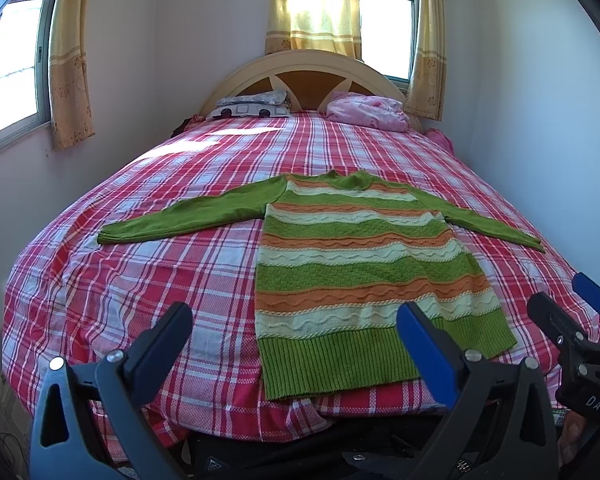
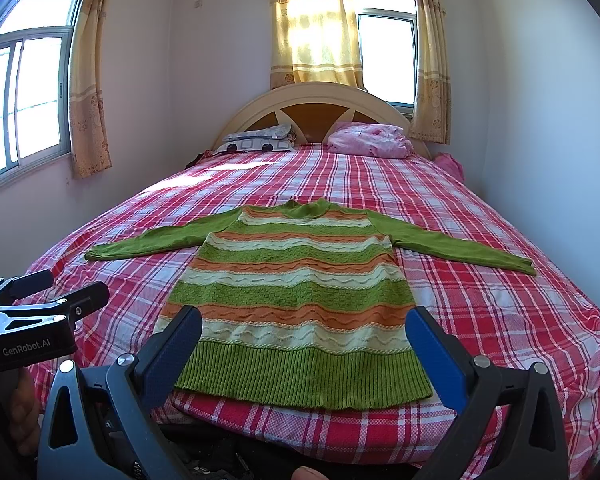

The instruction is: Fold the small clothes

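A knitted sweater [image 1: 352, 248] [image 2: 296, 260] with green, orange and cream stripes lies flat on the red plaid bed [image 1: 160, 264] [image 2: 480, 312]. Both green sleeves are spread out sideways, and the ribbed hem is nearest the foot of the bed. My left gripper [image 1: 296, 320] hovers open just short of the hem's left part and holds nothing. My right gripper [image 2: 304, 328] is open too, centred in front of the hem, with nothing between its fingers. Each gripper shows in the other's view: the right gripper [image 1: 568, 300] at the edge of the left wrist view, the left gripper [image 2: 64, 286] at the edge of the right wrist view.
A patterned pillow [image 2: 260, 142] and a pink bundle of bedding [image 2: 368, 140] lie by the curved headboard [image 2: 316, 96]. Walls close in on both sides of the bed. Windows with yellow curtains [image 2: 316, 24] are behind and to the left.
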The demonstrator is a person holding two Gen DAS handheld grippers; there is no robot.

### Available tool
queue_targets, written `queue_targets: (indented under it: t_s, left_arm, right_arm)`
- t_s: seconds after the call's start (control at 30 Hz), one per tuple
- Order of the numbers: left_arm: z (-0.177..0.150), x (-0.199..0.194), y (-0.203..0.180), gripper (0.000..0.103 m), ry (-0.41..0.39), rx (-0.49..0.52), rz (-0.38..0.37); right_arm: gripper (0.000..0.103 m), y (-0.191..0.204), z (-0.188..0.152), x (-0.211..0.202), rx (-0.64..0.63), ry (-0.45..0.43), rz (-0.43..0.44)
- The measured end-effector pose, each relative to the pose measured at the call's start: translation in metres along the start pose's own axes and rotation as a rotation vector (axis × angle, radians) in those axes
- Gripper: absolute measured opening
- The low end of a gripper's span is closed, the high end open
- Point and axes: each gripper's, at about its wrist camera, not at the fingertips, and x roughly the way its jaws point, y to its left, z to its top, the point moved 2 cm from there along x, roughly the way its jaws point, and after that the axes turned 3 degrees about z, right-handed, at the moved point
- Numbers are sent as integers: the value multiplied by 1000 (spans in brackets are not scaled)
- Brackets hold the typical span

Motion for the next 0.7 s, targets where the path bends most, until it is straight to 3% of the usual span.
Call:
queue_targets:
  t_s: [0.7]
  left_arm:
    - [0, 2, 2, 103, 2, -9, -2]
  right_arm:
    - [102, 0, -1, 2, 9, 7, 1]
